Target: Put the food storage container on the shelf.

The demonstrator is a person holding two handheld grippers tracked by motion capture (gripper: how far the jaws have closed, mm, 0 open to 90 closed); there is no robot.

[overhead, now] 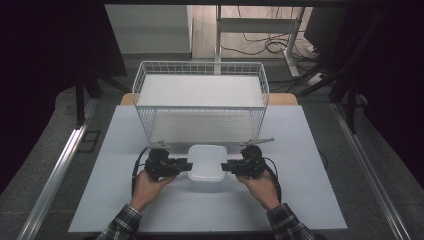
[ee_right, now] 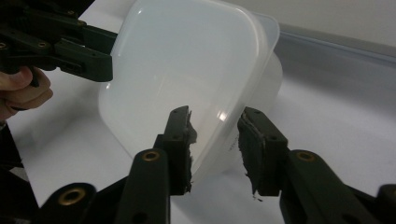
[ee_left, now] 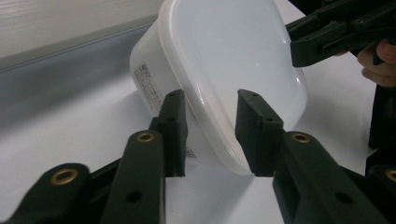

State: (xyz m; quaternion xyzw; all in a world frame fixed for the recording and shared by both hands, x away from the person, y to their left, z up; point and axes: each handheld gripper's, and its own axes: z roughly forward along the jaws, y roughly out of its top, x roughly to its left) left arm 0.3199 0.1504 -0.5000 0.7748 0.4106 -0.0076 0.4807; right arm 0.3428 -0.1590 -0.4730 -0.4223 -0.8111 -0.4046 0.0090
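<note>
Both forearms come in from the bottom of the high view, sleeves in a checked pattern, angled inward. The left hand (overhead: 146,186) holds the left gripper (overhead: 188,166) pointing right; the right hand (overhead: 261,186) holds the right gripper (overhead: 224,167) pointing left. The two face each other at the same height. Each gripper's jaws stand parted, one jaw on either side of a rim.

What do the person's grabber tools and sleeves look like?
Both grippers, left and right, are black, with two flat jaws, brass-coloured rivets and small round holes. A black cable loops from each. A grey plate sits on top. The sleeves are dark plaid.
</note>
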